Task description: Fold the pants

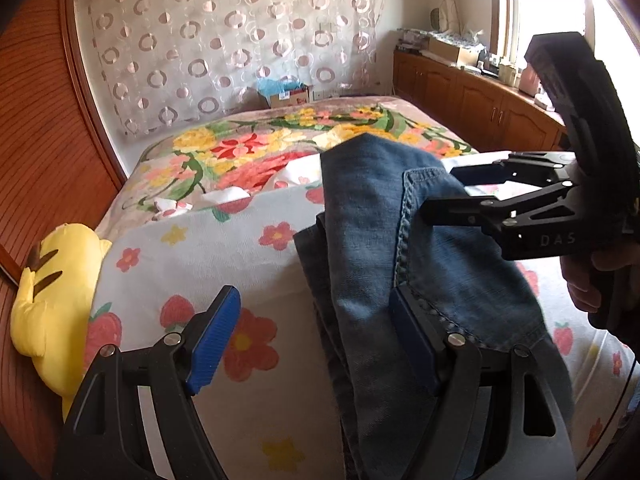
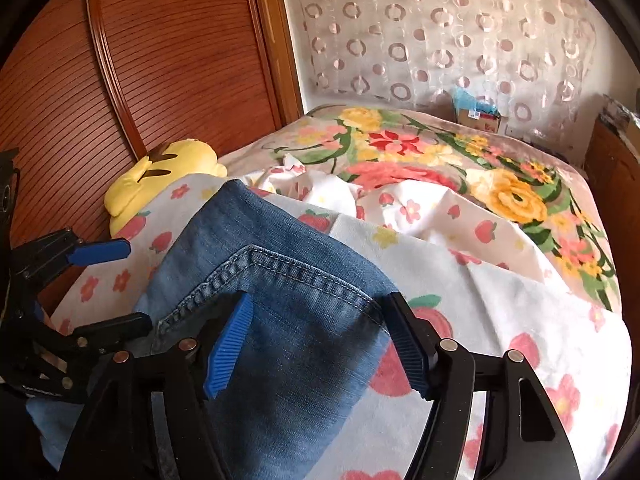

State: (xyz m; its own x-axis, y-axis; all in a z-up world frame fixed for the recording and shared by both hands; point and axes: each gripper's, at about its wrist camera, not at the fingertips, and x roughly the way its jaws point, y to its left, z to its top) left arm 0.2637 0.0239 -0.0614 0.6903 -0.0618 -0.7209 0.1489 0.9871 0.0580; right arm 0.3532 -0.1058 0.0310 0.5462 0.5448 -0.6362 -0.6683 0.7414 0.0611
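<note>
Jeans (image 1: 360,240), one pair, are lying bunched on the strawberry-print sheet (image 1: 224,264) covering your bed, beside one yellow plush toy (image 1: 44,300) against the wooden headboard (image 2: 168,60). A flowered blanket (image 2: 460,160) is lying further up. You're holding two grippers angled down: your left gripper (image 1: 316,344) is standing open over the denim's edge, and your right gripper (image 2: 320,344) is spread open above the denim, gripping nothing.

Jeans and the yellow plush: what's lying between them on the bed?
Only the strawberry sheet, seen in both wrist views. It laps over the plush's near edge and runs bare to the jeans; the open left gripper hangs above it.
</note>
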